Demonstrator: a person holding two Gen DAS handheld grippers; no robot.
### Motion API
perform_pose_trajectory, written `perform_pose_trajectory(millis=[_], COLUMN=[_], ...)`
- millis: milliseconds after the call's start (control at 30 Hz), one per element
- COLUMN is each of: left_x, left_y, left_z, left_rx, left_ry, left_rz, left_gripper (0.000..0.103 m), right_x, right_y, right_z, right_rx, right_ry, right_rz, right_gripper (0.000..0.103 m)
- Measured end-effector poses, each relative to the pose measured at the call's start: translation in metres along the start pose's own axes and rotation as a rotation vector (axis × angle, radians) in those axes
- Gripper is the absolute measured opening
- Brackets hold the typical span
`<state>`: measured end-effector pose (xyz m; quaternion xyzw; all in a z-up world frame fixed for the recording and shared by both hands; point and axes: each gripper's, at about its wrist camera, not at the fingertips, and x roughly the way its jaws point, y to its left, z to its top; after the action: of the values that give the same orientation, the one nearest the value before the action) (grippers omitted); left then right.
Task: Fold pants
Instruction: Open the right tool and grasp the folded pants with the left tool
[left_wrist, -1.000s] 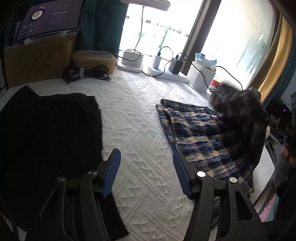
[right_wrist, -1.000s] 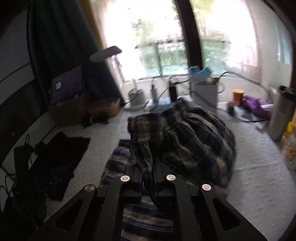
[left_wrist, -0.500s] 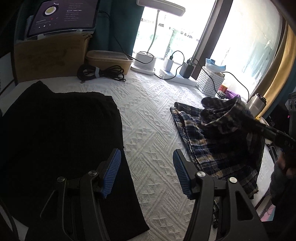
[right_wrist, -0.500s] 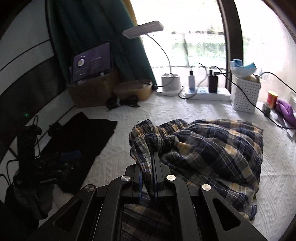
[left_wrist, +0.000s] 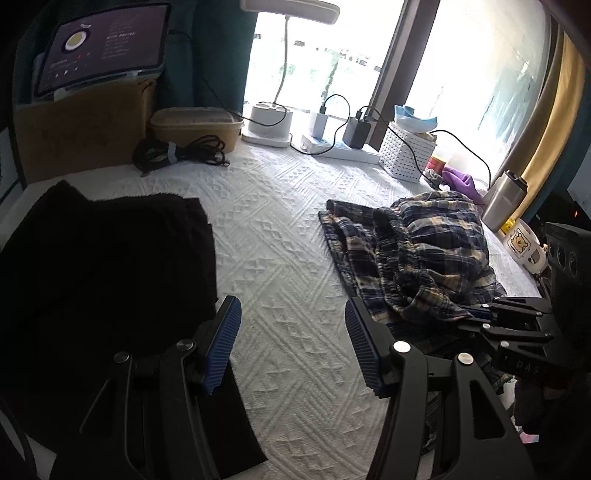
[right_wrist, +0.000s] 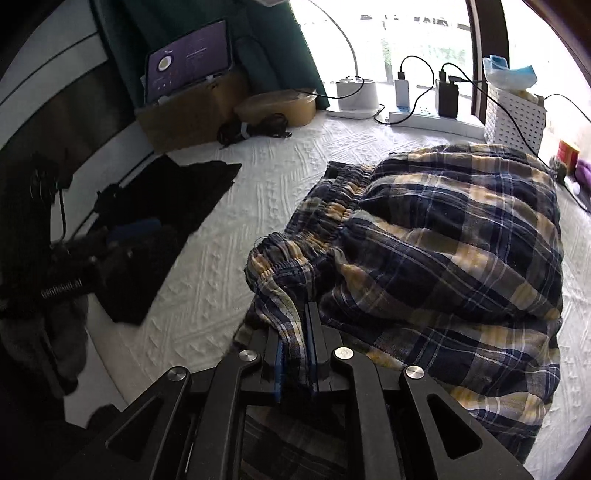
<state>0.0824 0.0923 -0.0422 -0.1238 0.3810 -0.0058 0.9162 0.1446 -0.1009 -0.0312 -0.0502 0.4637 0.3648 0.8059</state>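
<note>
The navy-and-yellow plaid cotton pants (right_wrist: 443, 236) lie in a puffy, half-doubled heap towards the right edge of the white textured bedspread (left_wrist: 280, 229). They look light, limp and crease-prone, best taken by the gathered elastic waistband. The right gripper (right_wrist: 295, 332) pinches a fabric edge there, its jaws just starting to ease apart; the left gripper (left_wrist: 291, 332) hangs spread and empty.

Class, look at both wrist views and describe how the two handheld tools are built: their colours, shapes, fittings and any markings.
The left tool has black angular linkage arms with triangular cut-outs, silver round pivot bolts and blue ribbed pads on its fingers. The right tool is built the same way: black cut-out arms, silver bolts, blue pads. Seen from the left wrist view, its body bears faint embossed lettering, too dim to read.
</note>
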Motion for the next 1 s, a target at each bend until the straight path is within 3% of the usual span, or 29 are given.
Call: perform_pose_trajectory(millis=[33, 100, 133, 167, 333, 700, 867, 1000], left_x=[0.0, 0.001, 0.002, 0.003, 0.011, 0.047, 0.081, 0.094], left_y=[-0.002, -0.009, -0.013, -0.016, -0.041, -0.088, -0.088, -0.083], left_z=[0.001, 0.003, 0.004, 0.005, 0.01, 0.031, 0.043, 0.052], left_rx=[0.005, 0.014, 0.02, 0.026, 0.05, 0.131, 0.124, 0.088], left_ry=[-0.002, -0.001, 0.001, 0.005, 0.019, 0.068, 0.192, 0.217], left_rz=[0.001, 0.002, 0.001, -0.001, -0.016, -0.051, -0.092, -0.145], left_gripper=[0.058, 0.058, 0.058, 0.058, 0.058, 0.058, 0.058, 0.058], right_x=[-0.002, -0.009, -0.013, -0.016, -0.036, -0.071, -0.08, -0.078], right_y=[0.0, -0.003, -0.004, -0.006, -0.021, -0.099, -0.136, -0.153], right_z=[-0.001, -0.002, -0.003, -0.004, -0.012, -0.046, -0.052, -0.05], right_rx=[-0.003, -0.004, -0.004, -0.003, 0.014, 0.187, 0.277, 0.305], right_ry=[-0.007, -0.03, -0.042, -0.05, -0.108, -0.179, -0.208, -0.218], right_rz=[0.0, 0.005, 0.014, 0.02, 0.012, -0.061, -0.078, -0.079], right_gripper=[0.017, 0.038, 0.073, 0.101, 0.102, 0.102, 0.102, 0.102])
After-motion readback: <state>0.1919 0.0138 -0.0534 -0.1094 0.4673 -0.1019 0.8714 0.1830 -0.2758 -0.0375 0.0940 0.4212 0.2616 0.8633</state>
